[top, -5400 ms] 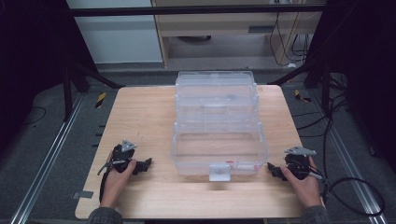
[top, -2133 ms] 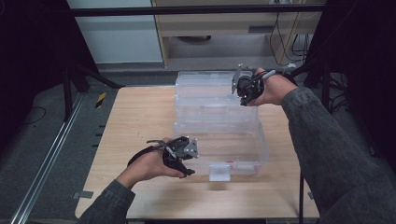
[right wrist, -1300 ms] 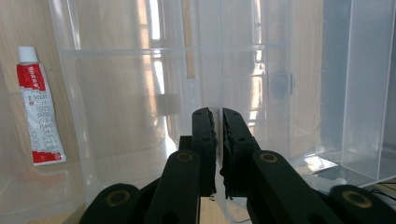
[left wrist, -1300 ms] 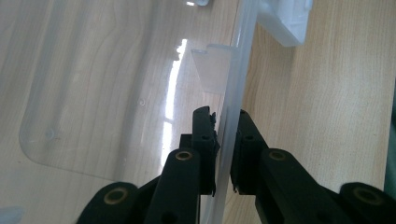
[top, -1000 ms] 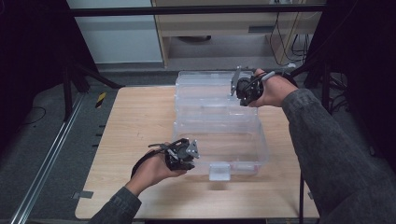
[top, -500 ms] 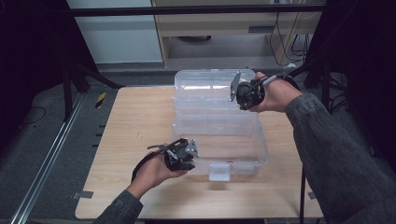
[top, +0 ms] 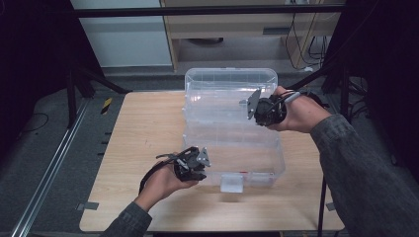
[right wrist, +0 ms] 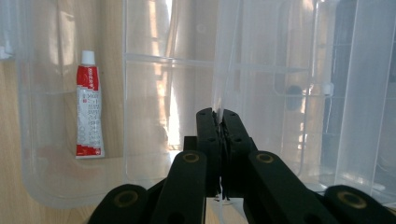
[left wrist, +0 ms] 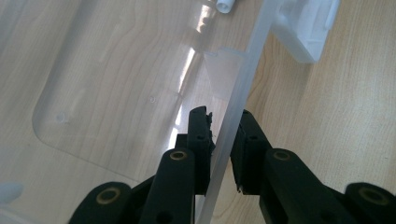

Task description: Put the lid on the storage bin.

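clear plastic storage box [top: 232, 158] sits mid light wooden table [top: 143, 128], its clear hinged lid [top: 225, 91] raised. right gripper [top: 257, 109] clamped tight on the lid's edge. left gripper [top: 197, 168] straddles the box's front wall, jaws slightly apart. red-and-white tube [right wrist: 89, 109] lies inside the box.

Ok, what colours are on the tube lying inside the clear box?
The tube is red and white with a white cap, clearest in the right gripper view.

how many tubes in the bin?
1. A red-and-white tube lies on the floor of the clear bin, near its front wall, seen in the right gripper view. Glare on the plastic may hide others.
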`<move>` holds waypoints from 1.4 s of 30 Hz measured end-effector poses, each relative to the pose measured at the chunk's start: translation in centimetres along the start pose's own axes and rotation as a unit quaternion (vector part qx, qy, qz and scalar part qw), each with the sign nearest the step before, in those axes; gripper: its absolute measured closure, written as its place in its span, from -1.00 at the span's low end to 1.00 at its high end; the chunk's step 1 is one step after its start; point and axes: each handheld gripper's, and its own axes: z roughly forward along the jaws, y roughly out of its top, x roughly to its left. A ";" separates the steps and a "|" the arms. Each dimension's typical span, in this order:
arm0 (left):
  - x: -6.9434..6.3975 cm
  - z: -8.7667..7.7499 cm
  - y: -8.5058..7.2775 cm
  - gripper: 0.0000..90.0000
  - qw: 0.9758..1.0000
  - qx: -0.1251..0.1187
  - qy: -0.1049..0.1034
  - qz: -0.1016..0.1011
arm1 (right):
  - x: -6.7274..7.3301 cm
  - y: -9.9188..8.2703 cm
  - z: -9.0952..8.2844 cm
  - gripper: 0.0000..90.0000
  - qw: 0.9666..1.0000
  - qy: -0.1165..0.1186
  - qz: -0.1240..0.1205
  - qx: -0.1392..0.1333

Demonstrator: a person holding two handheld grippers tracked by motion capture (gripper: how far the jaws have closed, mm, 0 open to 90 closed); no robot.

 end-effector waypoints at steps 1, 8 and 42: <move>0.0 0.0 0.0 0.74 1.000 0.000 0.000 0.000 | 0.0 0.0 0.0 0.95 1.000 0.000 0.000 0.000; 0.0 0.0 0.0 0.72 1.000 0.000 0.000 -0.003 | 1.1 0.0 -0.4 0.95 1.000 0.001 -0.006 0.002; 0.7 0.7 0.8 0.71 1.000 -0.010 0.020 -0.004 | 1.7 -0.6 0.1 0.93 1.000 -0.015 -0.007 -0.002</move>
